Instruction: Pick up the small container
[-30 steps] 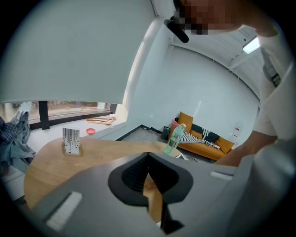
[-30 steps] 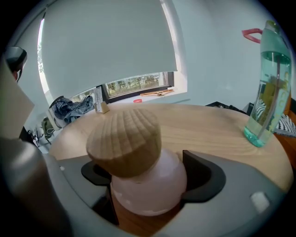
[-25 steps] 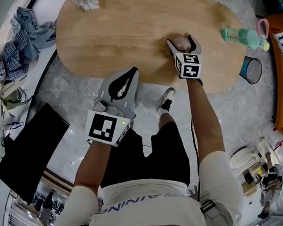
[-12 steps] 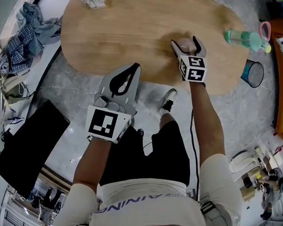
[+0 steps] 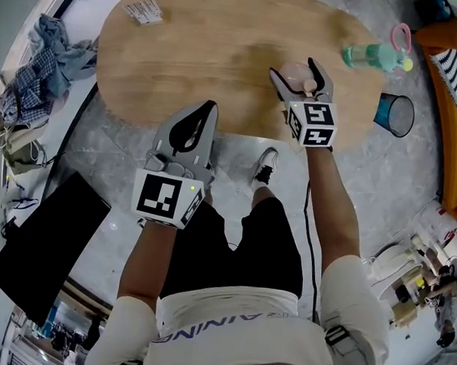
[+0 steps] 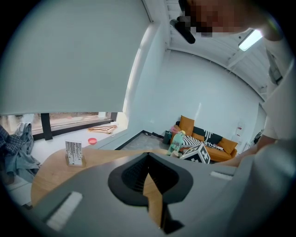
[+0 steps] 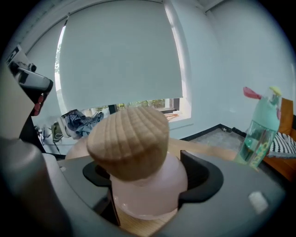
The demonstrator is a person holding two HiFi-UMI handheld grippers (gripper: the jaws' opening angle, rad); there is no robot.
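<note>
The small container is a pale pink jar with a ribbed wooden lid. My right gripper is shut on its body, one jaw on each side, and holds it above the oval wooden table. In the right gripper view the jar fills the space between the jaws. My left gripper hovers at the table's near edge, left of the jar. Its jaws are shut with nothing in them, as the left gripper view also shows.
A green water bottle stands on the table's right end, close to the held jar. A small card holder sits at the far left. On the floor are a blue bin, a black panel and clothes.
My right gripper has risen with the container, lifting it off the table top. The left gripper has come up a little.
</note>
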